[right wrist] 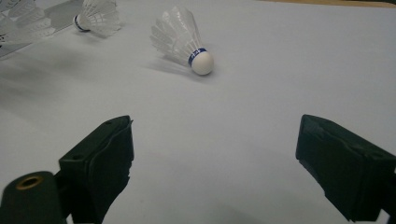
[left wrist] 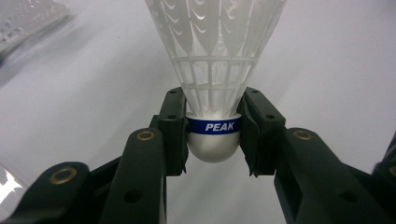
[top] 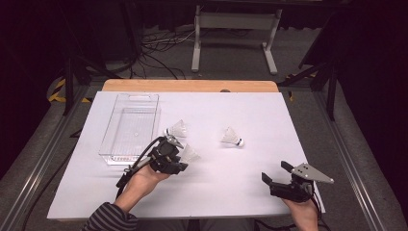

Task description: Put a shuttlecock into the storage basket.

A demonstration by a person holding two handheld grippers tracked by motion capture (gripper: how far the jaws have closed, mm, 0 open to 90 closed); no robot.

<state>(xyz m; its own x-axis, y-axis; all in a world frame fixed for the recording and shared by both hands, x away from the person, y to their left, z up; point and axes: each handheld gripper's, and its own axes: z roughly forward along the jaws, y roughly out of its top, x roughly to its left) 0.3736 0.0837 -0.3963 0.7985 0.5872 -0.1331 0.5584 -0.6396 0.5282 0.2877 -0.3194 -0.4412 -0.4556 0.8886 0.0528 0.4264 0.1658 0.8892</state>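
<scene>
Bare sheet (top: pixel 231 178) between grippers — lone shuttlecock (top: pixel 233 137) beyond, tray (top: pixel 130 127) left.

White shuttlecock (left wrist: pixel 214 93) held by rounded cork base, clamped from both sides by left tool (left wrist: pixel 214 135). Blue band with white "PEAK" lettering seen around cork. Translucent white plastic skirt with mesh lattice flared away from tool. In high view, shuttlecock (top: pixel 188 154) seen raised above white counter (top: pixel 240 183), just beside clear tray's near corner, skirt pointed right.
</scene>
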